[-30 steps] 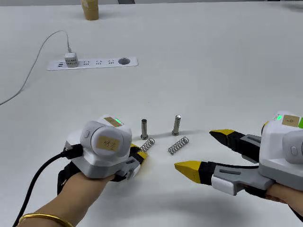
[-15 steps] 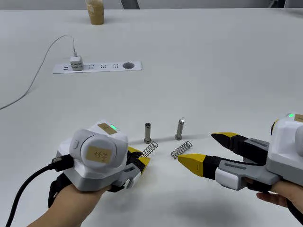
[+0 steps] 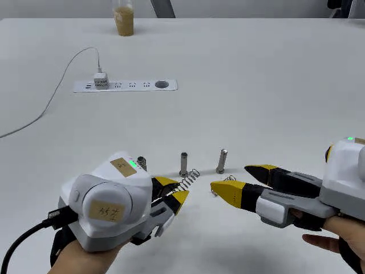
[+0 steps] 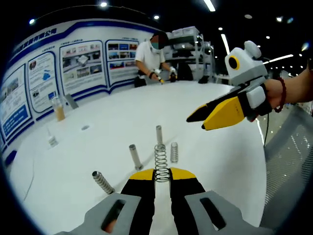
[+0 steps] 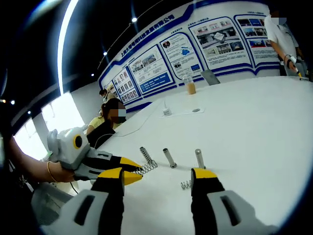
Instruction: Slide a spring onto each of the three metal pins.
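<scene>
**Held spring**: one end is pinched between the yellow tips of the left hand-held gripper, whose jaws are drawn narrow on it. The rest of the coil sticks out ahead of the tips. Its free end lies just beside the foot of the middle pin.

**Loose spring**: lies on the white worktop between the wide-spread jaws of the right hand-held gripper. It is close to one yellow tip; contact cannot be told.

**Middle pin:** bare and upright, directly ahead of the left hand-held gripper's tips.

**Outer pin**: bare and upright, ahead of the right hand-held gripper's tips and just past the loose spring.

**Coiled pin**: stands just beside the left hand-held gripper, off the left side of its jaws, with spring coils around its shaft. In the head view the gripper body partly hides it.

**Hand-held grippers:** the two face each other tip to tip and stay apart, with both springs in the space between them.

**Power strip**: well beyond both hand-held grippers. It carries a white plug whose cable runs off to the left.

**Cup**: farther beyond the left hand-held gripper, by the worktop's far edge, holding a brown drink.
</scene>
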